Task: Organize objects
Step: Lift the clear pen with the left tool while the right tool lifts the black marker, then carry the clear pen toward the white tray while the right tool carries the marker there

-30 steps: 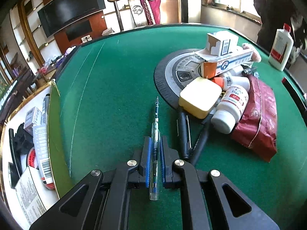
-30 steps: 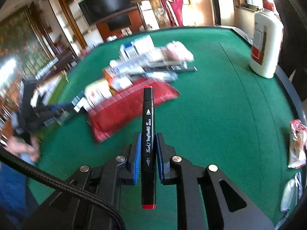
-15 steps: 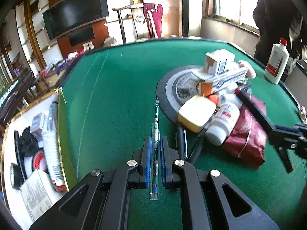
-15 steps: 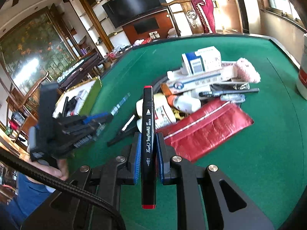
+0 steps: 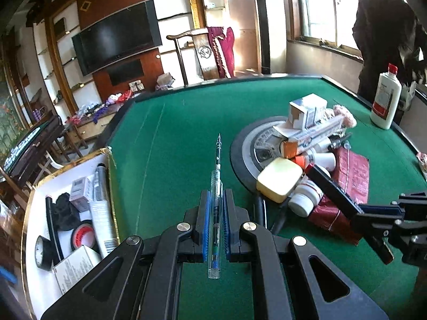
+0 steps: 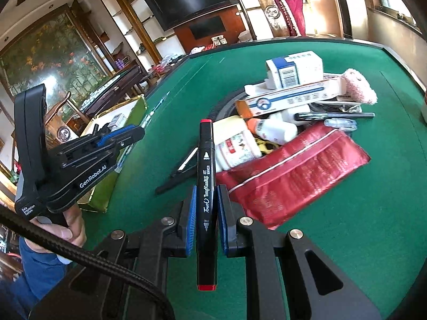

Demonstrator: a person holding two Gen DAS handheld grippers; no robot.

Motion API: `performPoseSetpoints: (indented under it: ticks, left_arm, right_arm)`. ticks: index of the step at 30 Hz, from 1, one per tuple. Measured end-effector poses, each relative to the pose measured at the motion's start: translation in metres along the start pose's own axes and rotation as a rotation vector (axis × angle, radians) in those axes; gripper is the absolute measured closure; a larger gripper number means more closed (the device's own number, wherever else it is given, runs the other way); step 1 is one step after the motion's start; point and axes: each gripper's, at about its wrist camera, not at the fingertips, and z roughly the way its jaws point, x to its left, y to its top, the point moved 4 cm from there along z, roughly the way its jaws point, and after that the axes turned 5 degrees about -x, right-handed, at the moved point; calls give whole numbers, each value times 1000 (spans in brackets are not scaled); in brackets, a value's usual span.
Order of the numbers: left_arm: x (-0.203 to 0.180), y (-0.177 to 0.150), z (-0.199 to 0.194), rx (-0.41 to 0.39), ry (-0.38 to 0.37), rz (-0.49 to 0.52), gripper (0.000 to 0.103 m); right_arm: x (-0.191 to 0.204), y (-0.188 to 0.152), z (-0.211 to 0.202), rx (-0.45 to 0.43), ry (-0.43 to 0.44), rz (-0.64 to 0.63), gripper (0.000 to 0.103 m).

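My left gripper (image 5: 215, 200) is shut on a clear pen (image 5: 215, 205) that points forward above the green table (image 5: 173, 144). A black art marker (image 6: 205, 186) with red ends is clamped in my right gripper (image 6: 206, 194), standing up between the blue pads. In the left wrist view the right gripper (image 5: 373, 209) comes in from the right with the marker (image 5: 336, 189) over the pile. The right wrist view shows the left gripper (image 6: 122, 137) at the left, held by a hand (image 6: 72, 229). A white-lined box (image 5: 40, 226) with several items sits at the table's left edge.
A pile lies on a round grey disc (image 5: 253, 144): a yellow case (image 5: 279, 182), white pill bottles (image 5: 307, 197), cartons (image 5: 307, 112), a red pouch (image 6: 293, 173), pens (image 6: 333, 116). A white bottle (image 5: 385, 104) stands far right beside a person in dark clothes (image 5: 384, 32).
My left gripper rose with the pen and shows more of the room. My right gripper swung left across the table with the marker and came into the left wrist view.
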Motion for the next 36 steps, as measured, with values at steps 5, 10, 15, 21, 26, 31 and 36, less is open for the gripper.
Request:
performPoseSetpoints:
  ticks: [5, 10, 15, 21, 26, 31, 36]
  left_arm:
    - [10, 4, -9, -37, 19, -22, 97]
    - [16, 8, -17, -68, 33, -37, 97]
    - [20, 11, -22, -94, 45, -50, 97]
    - [27, 14, -28, -118, 55, -66, 97]
    - [36, 17, -34, -134, 57, -91, 97]
    - [44, 16, -33, -128, 59, -110, 97]
    - [52, 6, -11, -2, -6, -128, 96]
  right_arm:
    - [19, 5, 0, -11, 15, -21, 90]
    - [40, 12, 1, -18, 24, -62, 90]
    - [57, 16, 2, -25, 21, -88, 90]
    - [70, 20, 3, -28, 16, -107, 90]
    - [86, 23, 3, -32, 12, -129, 90]
    - [102, 24, 5, -34, 13, -144, 90]
    - [108, 26, 2, -50, 7, -133, 90]
